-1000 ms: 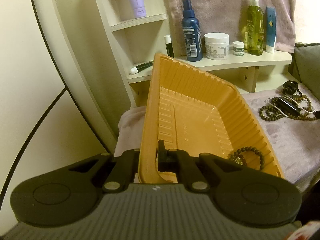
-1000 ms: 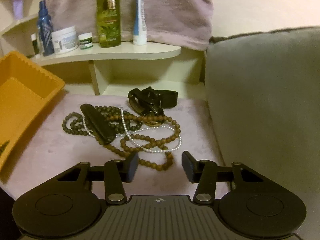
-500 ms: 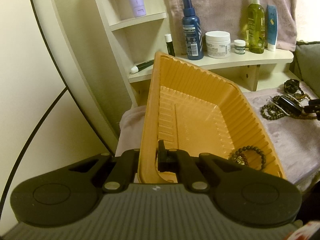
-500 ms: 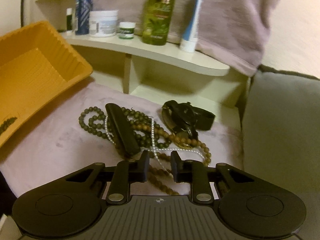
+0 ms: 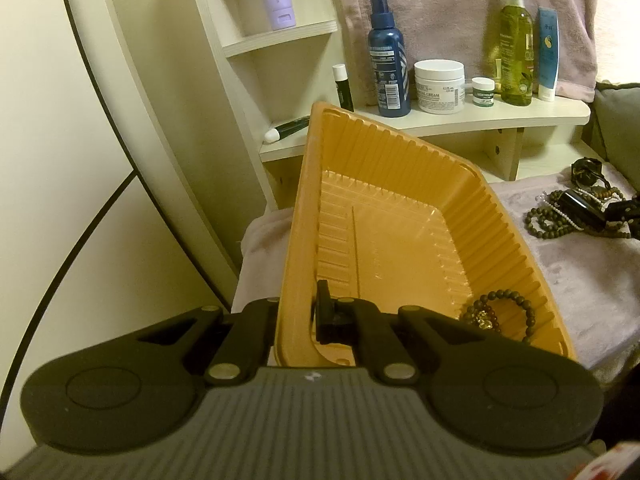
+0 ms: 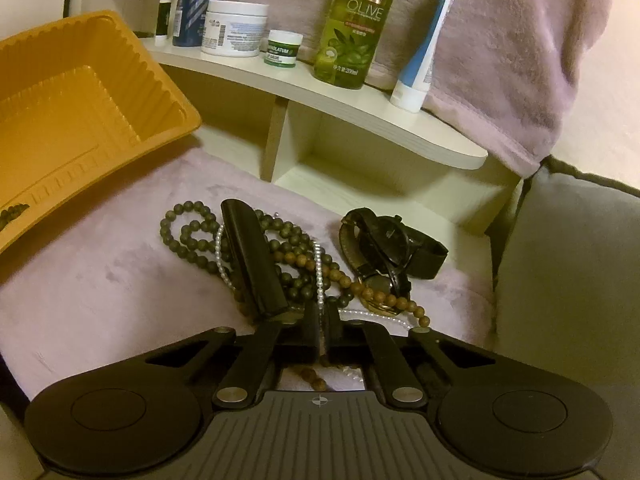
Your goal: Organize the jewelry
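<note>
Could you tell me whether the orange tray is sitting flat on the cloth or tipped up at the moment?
Tipped. The left gripper clamps the orange tray by its near wall, and the beaded bracelet lies in its low corner.

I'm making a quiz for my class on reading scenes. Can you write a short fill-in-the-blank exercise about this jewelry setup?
1. The left gripper is clamped on the wall of the ____ tray.
2. Already lying in that tray is a dark beaded ____.
3. The watch lies on the cloth to the ____ of the black clip in the right wrist view.
4. The right gripper has just been closing at the near edge of the ____ pile.

Missing words: orange; bracelet; right; jewelry
</note>
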Demonstrator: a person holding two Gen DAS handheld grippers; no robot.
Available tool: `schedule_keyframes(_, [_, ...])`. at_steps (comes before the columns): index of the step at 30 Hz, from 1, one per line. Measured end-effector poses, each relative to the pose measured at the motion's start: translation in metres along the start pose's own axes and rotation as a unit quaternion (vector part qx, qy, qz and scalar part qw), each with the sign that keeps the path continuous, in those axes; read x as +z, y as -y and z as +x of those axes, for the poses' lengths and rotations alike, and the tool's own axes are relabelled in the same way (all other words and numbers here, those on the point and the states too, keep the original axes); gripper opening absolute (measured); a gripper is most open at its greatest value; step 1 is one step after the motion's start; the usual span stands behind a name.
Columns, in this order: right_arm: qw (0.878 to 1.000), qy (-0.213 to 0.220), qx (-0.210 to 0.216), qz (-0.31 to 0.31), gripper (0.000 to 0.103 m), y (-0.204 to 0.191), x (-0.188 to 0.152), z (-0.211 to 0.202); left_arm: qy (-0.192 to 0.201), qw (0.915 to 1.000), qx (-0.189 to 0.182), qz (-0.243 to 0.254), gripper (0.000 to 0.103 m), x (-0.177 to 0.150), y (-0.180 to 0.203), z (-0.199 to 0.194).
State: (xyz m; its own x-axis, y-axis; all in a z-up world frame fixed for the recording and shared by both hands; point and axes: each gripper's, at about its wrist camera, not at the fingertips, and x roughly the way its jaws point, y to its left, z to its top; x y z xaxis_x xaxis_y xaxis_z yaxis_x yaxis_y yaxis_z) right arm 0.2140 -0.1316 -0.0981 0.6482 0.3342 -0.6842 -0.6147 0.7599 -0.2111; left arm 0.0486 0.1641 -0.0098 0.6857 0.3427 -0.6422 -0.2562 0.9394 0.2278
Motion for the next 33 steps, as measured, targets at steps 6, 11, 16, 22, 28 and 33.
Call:
schedule_keyframes(6, [0.999,0.023,-0.007,0.021,0.002,0.002,0.006,-0.024,0.002,1.0000,-0.001,0.000,0.003,0.000,0.000,-0.001])
schedule_keyframes(11, [0.997,0.061,-0.019,0.037,0.002,0.008,0.018,-0.055,0.004,1.0000,-0.003,-0.001,0.003,0.001,0.001,-0.001])
schedule_keyframes(16, [0.994,0.097,-0.025,0.042,0.002,0.014,0.032,-0.085,0.007,1.0000,-0.004,-0.002,0.003,0.000,0.002,-0.002])
schedule_keyframes(22, [0.989,0.136,-0.030,0.041,0.002,0.020,0.051,-0.115,0.010,0.9999,-0.006,-0.001,0.003,0.000,0.002,-0.004])
schedule_keyframes(28, [0.984,0.173,-0.032,0.035,0.002,0.020,0.069,-0.140,0.011,0.9999,-0.007,-0.003,0.003,-0.001,0.002,-0.005])
schedule_keyframes(33, [0.979,0.198,-0.030,0.032,0.002,0.017,0.079,-0.154,0.012,0.9999,-0.008,-0.003,0.003,0.000,0.002,-0.005])
